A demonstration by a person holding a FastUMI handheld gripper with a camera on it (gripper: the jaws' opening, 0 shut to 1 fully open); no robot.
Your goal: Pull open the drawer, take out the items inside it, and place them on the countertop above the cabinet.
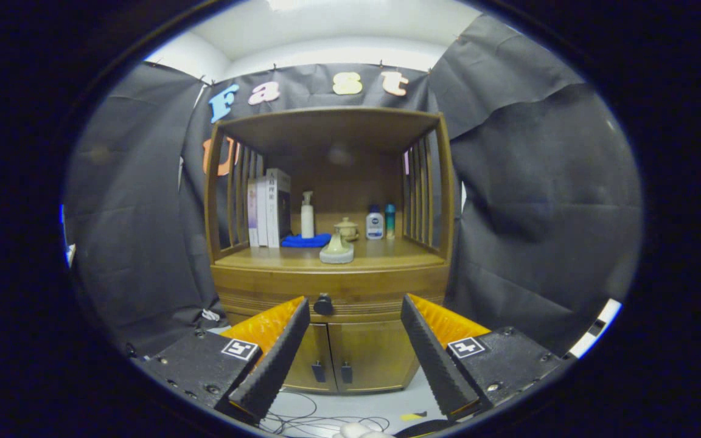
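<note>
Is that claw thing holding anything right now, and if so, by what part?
Nothing is held. The gripper is open, its fingers spread apart with only air between them, short of the cabinet's closed drawer and its dark knob.

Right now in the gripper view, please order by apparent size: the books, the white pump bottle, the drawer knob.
1. books, clearly largest.
2. white pump bottle, tall but slim.
3. drawer knob, smallest, though it sits nearer the camera, between the open gripper fingers, so its true size is unsure.
</note>
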